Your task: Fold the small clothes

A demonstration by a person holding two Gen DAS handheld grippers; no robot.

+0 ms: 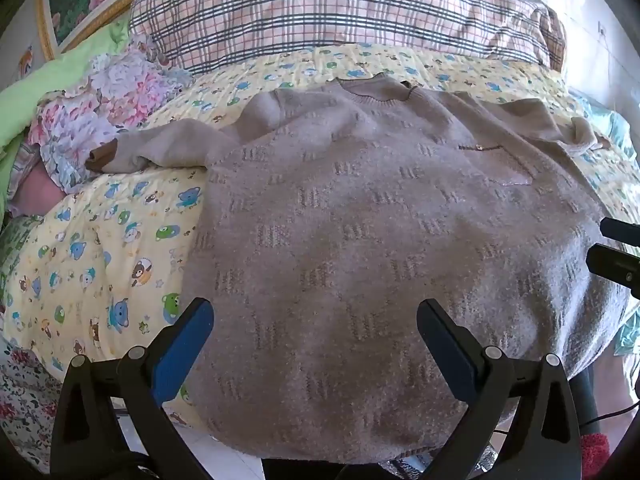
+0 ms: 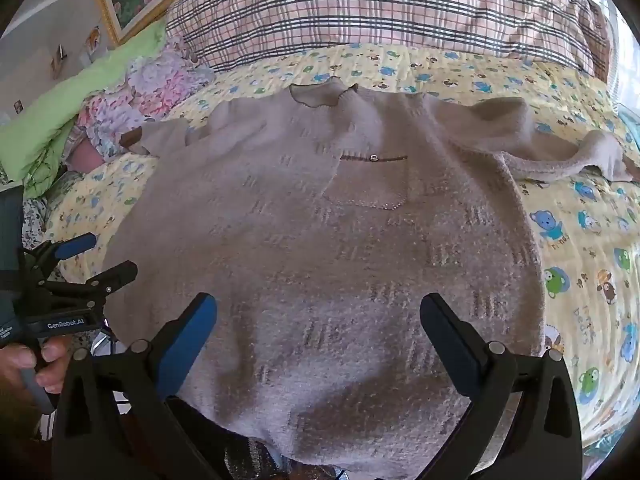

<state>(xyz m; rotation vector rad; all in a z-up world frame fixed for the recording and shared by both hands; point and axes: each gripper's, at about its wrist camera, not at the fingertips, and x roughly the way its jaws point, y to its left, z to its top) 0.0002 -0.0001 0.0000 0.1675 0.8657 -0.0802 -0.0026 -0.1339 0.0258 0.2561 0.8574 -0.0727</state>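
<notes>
Sweater (image 1: pixel 360 220) flat, collar toward plaid pillow (image 1: pixel 320 12)

The sweater (image 1: pixel 360 220) is a fuzzy, matt taupe knit with ribbed woven dashes and darker trim. Beneath it lies a quilted cotton-like sheet (image 1: pixel 120 248), soft and matt, printed with bears. The plaid pillow (image 1: pixel 320 12) looks like smooth woven cloth. The gripper fingers (image 2: pixel 452 344) are matt black plastic with blue rubbery pads (image 2: pixel 188 340).
</notes>
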